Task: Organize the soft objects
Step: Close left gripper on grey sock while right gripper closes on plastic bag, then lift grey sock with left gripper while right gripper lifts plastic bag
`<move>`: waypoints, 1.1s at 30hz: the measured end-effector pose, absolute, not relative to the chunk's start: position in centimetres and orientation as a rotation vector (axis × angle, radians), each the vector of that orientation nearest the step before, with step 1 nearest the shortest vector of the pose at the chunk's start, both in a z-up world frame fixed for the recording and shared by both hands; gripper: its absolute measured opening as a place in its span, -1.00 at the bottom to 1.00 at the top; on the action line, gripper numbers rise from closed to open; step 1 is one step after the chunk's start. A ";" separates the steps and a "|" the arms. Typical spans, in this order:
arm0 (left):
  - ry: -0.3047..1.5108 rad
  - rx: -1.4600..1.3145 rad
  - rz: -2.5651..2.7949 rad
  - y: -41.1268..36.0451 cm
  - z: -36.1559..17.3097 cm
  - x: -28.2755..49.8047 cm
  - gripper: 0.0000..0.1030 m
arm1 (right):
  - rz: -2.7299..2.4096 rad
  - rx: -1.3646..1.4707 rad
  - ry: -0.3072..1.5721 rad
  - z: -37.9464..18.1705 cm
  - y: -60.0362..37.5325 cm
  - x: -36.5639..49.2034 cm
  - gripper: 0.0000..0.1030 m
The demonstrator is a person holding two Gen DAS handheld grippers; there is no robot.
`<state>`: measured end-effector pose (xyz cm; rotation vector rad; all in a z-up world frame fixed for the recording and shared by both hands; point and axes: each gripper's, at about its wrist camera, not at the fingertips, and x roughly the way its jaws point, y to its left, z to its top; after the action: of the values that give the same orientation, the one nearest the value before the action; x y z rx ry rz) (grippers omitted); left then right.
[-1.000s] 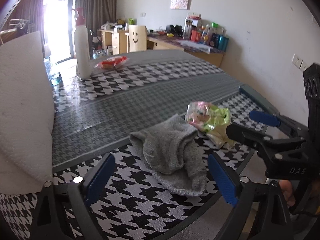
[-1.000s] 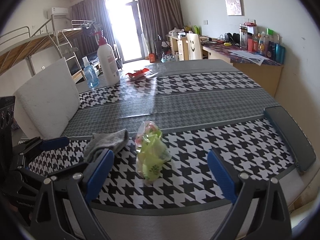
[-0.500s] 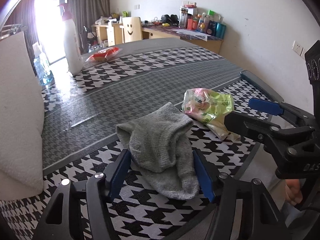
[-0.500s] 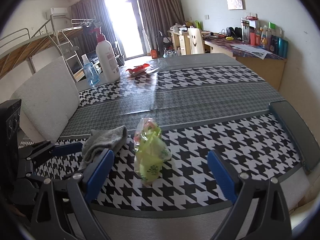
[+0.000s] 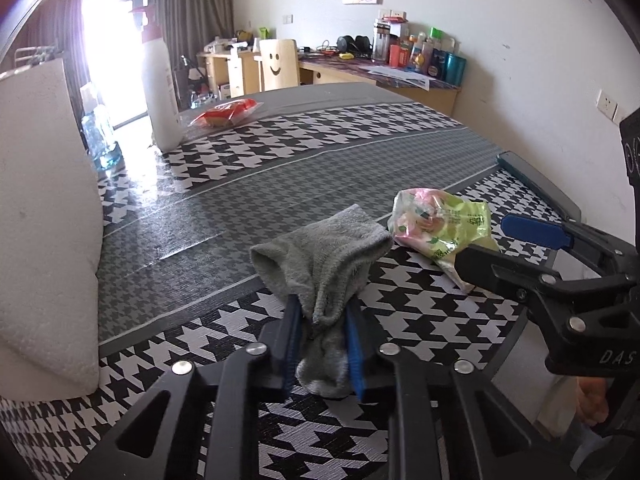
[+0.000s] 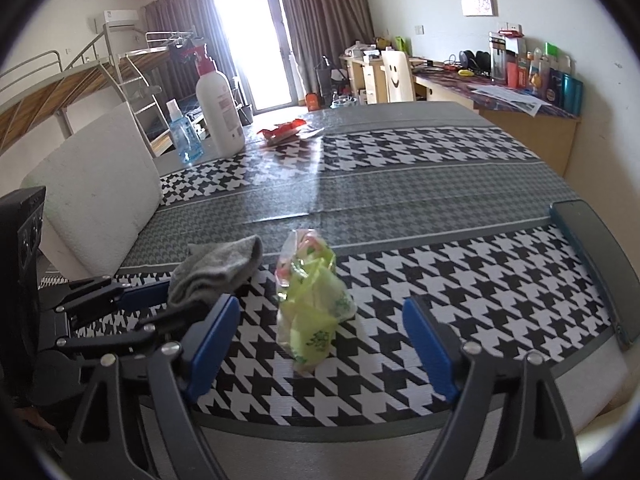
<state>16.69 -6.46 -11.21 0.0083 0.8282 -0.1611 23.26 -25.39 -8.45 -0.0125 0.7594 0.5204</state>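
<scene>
A grey sock [image 5: 320,264] lies on the houndstooth table near its front edge. My left gripper [image 5: 322,320] is shut on the sock's near end, which bunches up between the blue pads. The sock also shows in the right wrist view [image 6: 218,270], with the left gripper [image 6: 160,300] beside it. A crumpled green and pink plastic bag [image 5: 440,226] lies just right of the sock. My right gripper [image 6: 320,336] is open, its fingers on either side of the bag [image 6: 310,300] and a little short of it.
A white foam block [image 5: 40,220] stands at the left. A white pump bottle [image 5: 160,92], a blue bottle [image 5: 100,136] and a red packet [image 5: 224,114] sit at the far side. A dark pad [image 6: 596,264] lies on the table's right edge.
My left gripper moved forward around the sock and closed on it, bunching the fabric. My right gripper stayed open near the bag.
</scene>
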 end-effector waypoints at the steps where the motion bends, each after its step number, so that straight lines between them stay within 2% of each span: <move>1: 0.827 0.008 -0.165 -6.4 -11.2 16.6 -0.62 | 0.523 -0.013 0.758 -8.4 -25.4 23.3 0.69; 11: 0.805 -0.013 -0.173 -5.7 -10.6 15.8 -0.64 | 0.494 -0.067 0.761 -8.5 -24.1 23.1 0.68; 17: 0.791 -0.019 -0.169 -5.3 -10.3 15.1 -0.64 | 0.470 -0.096 0.791 -9.0 -23.3 23.4 0.41; 25: 0.786 -0.026 -0.159 -4.6 -9.9 14.7 -0.64 | 0.430 -0.103 0.813 -9.5 -23.2 23.8 0.30; 33: 0.775 -0.020 -0.158 -4.5 -9.6 14.2 -0.64 | 0.400 -0.111 0.814 -9.6 -23.0 24.1 -0.07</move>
<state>14.17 -4.53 -9.58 -0.0196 0.7747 -0.1581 24.06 -23.00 -9.64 -0.1115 0.8143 0.4001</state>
